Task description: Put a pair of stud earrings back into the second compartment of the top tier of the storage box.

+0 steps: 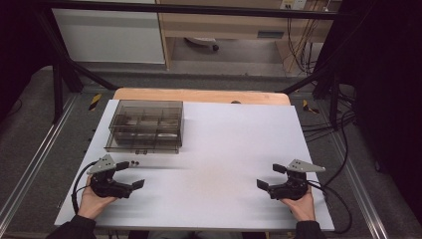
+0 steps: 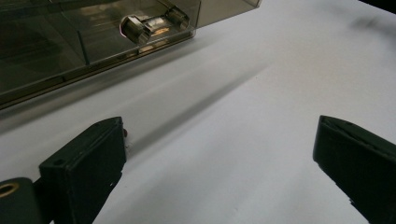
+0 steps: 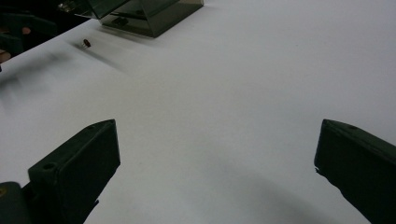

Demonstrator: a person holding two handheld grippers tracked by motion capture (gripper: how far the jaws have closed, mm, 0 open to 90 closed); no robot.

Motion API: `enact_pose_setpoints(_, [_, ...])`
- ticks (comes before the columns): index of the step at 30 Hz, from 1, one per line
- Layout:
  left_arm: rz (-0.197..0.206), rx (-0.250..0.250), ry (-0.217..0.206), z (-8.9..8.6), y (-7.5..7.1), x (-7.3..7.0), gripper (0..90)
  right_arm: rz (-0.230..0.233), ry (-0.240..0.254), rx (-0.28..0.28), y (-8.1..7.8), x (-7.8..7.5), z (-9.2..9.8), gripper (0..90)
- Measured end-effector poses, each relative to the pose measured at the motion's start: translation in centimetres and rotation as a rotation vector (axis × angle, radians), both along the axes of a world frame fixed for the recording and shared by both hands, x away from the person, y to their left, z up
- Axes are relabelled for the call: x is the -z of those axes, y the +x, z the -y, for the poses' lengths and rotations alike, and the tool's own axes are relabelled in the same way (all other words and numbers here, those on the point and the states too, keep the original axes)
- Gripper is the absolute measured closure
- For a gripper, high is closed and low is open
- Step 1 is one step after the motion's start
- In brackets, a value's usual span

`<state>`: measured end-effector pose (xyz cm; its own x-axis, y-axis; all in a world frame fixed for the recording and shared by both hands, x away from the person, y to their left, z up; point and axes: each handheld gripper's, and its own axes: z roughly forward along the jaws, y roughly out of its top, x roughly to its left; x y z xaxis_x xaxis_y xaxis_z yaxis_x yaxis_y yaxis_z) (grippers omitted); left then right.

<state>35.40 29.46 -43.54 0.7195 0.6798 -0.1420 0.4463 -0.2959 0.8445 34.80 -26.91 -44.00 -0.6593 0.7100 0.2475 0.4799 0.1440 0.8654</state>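
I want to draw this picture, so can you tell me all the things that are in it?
compartment box: one, smoky see-through, far left part of the table, a metal latch on its front wall.
small dark things: two, tiny, on the table just in front of the box; too small to tell what they are.
table: one, white top with a wooden strip along the far edge.
frame bars: black, standing around the table.
left tongs: one, black with a grey plate on top, near left of the table, jaws wide apart, nothing between them.
right tongs: one, black with a grey plate, near right, jaws wide apart, nothing between them.
hands: two, one behind each tongs, dark sleeves.
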Motion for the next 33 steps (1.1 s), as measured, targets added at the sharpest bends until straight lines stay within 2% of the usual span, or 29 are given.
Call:
enact_pose_setpoints(10, [-0.007, -0.007, 0.018, -0.2, 0.0, 0.0, 2.7, -0.002, -0.008, -0.003, 0.0, 0.1, -0.1, 0.7])
enact_pose_setpoints(24, [-0.028, -0.053, 0.040, -1.3, 0.6, -0.1, 3.5, -0.003, -0.022, -0.006, 0.0, 0.1, -0.2, 0.7])
enact_pose_setpoints(30, [-0.039, -0.098, 0.054, -1.8, 1.1, -0.2, 5.7, -0.003, -0.031, -0.011, 0.0, 0.2, -0.2, 0.7])
enact_pose_setpoints(33, [-0.047, -0.134, 0.082, -2.2, 1.5, -0.2, 8.5, -0.003, -0.035, -0.011, 0.0, 0.2, -0.2, 0.7])
